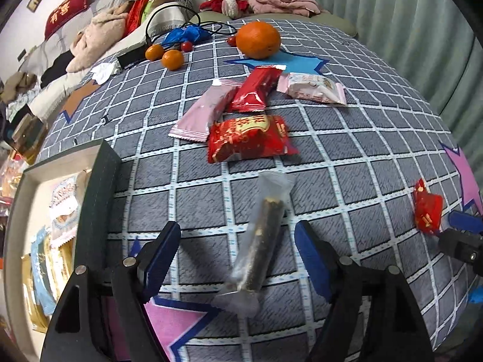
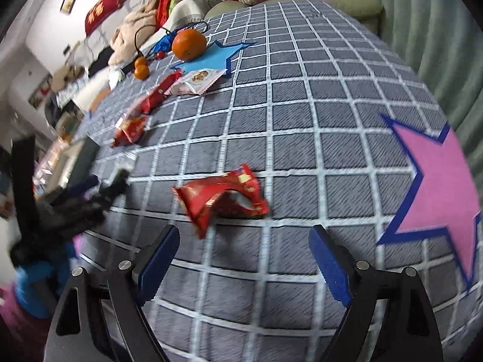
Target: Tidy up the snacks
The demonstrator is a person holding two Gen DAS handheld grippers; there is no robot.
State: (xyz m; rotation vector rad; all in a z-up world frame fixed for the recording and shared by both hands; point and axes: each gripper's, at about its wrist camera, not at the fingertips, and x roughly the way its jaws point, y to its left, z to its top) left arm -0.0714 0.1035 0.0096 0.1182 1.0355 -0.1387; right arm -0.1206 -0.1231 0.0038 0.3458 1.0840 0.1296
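My left gripper (image 1: 238, 247) is open, its jaws on either side of a clear-wrapped dark stick snack (image 1: 259, 241) lying on the checked cloth, not touching it. Beyond lie a red packet (image 1: 247, 138), a pink packet (image 1: 202, 114), a long red packet (image 1: 256, 90) and a white-pink packet (image 1: 314, 87). A dark box (image 1: 96, 211) at left holds several snack packs. My right gripper (image 2: 241, 253) is open just short of a crumpled red packet (image 2: 223, 196), which also shows at the right in the left wrist view (image 1: 427, 211).
A large orange (image 1: 258, 39) and two small oranges (image 1: 164, 55) sit at the far edge with a black cable (image 1: 169, 18) and blue bag. Sofa with clothes lies behind. The left gripper shows blurred in the right wrist view (image 2: 75, 196).
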